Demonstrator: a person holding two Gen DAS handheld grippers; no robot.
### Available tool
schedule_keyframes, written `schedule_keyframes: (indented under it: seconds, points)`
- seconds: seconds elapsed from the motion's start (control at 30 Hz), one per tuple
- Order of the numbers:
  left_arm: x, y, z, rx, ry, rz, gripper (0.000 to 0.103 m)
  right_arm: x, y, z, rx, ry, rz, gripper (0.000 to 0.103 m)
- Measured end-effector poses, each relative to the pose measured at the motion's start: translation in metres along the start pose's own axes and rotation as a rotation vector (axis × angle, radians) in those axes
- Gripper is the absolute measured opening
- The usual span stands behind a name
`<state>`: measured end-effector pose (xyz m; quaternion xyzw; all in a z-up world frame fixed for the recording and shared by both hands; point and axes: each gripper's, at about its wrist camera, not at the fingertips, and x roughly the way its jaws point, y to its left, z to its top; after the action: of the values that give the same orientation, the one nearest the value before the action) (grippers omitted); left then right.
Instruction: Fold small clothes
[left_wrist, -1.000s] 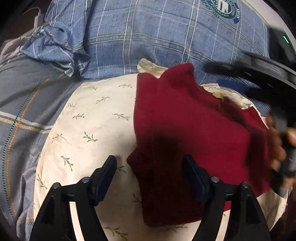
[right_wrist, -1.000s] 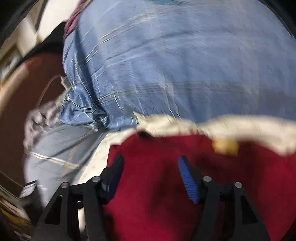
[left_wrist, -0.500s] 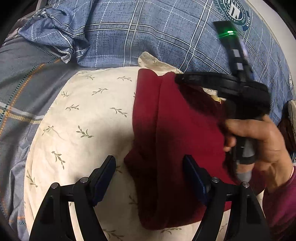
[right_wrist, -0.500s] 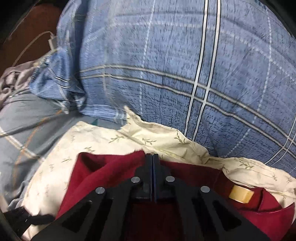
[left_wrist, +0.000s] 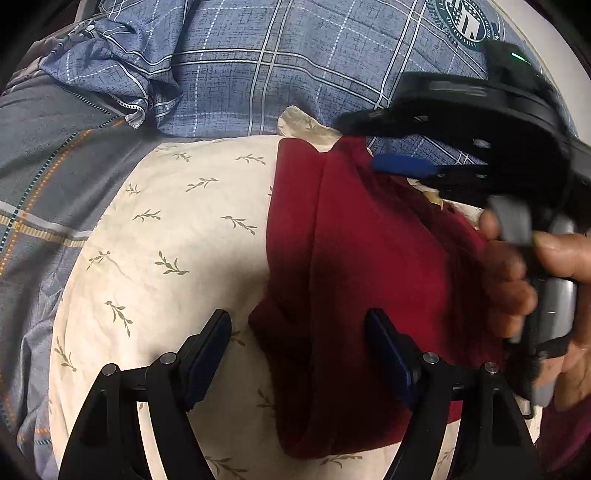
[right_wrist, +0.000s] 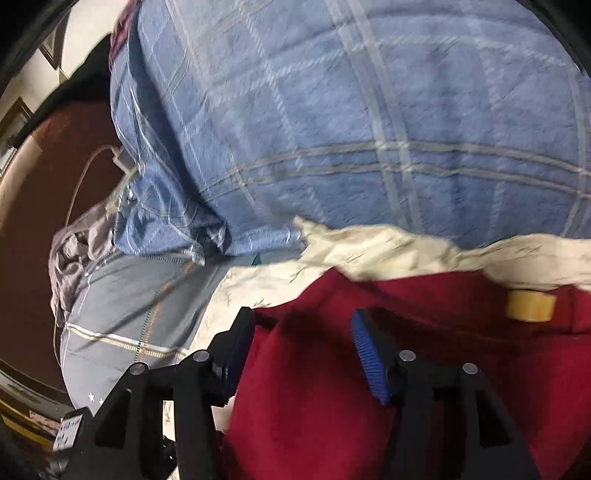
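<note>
Cream leaf-print pillow (left_wrist: 177, 236) on plaid bedding (left_wrist: 258, 74)

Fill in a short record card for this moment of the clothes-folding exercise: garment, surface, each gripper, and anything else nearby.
garment: dark red cloth, partly folded, a fold ridge running along its length
surface: cream pillow with a leaf print
left gripper: open, above the near edge of the cloth, nothing held
right gripper: open, jaws just reopened, above the cloth's far end, nothing pinched
nearby: blue checked bedding behind the pillow; roll of tape beside the cloth
</note>
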<state>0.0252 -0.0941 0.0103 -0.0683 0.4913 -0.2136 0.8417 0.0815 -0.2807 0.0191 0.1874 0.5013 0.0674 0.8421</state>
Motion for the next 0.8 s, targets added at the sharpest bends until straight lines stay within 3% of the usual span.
schedule_keyframes:
  seconds: [0.03, 0.07, 0.13, 0.3, 0.43, 0.53, 0.57, 0.6, 0.63, 0.8]
  points:
    - [0.0, 0.001, 0.0, 0.0, 0.0, 0.0, 0.077, 0.009, 0.005, 0.001, -0.014, 0.009, -0.039, 0.055]
    - [-0.001, 0.001, 0.0, -0.001, -0.001, -0.001, 0.077, 0.016, 0.009, 0.0, -0.036, 0.015, -0.083, 0.043]
    - [-0.002, 0.002, 0.001, -0.008, -0.003, -0.003, 0.077, 0.023, 0.014, 0.0, -0.078, 0.012, -0.155, 0.005]
    - [-0.004, 0.001, 0.003, -0.02, -0.024, -0.005, 0.075, 0.017, 0.028, -0.002, -0.137, -0.063, -0.135, 0.005]
    - [-0.002, 0.0, 0.003, -0.014, -0.032, 0.012, 0.075, 0.042, 0.02, -0.005, -0.136, -0.011, -0.109, 0.006]
    - [-0.001, -0.002, 0.002, -0.004, -0.033, 0.022, 0.077, 0.026, 0.009, -0.011, -0.098, -0.012, -0.05, 0.015]
    - [-0.001, -0.002, 0.001, -0.002, -0.035, 0.023, 0.077, 0.012, 0.005, -0.015, -0.08, -0.027, -0.025, 0.032]
    - [-0.002, -0.002, 0.001, 0.001, -0.036, 0.024, 0.077, 0.001, 0.001, -0.019, -0.074, -0.039, -0.019, 0.041]
    - [-0.001, -0.002, 0.001, 0.002, -0.036, 0.025, 0.077, -0.016, -0.005, -0.025, -0.075, -0.062, -0.026, 0.051]
    - [-0.004, -0.003, -0.002, 0.01, -0.042, 0.033, 0.077, -0.093, -0.055, -0.062, -0.077, -0.173, -0.234, 0.05]
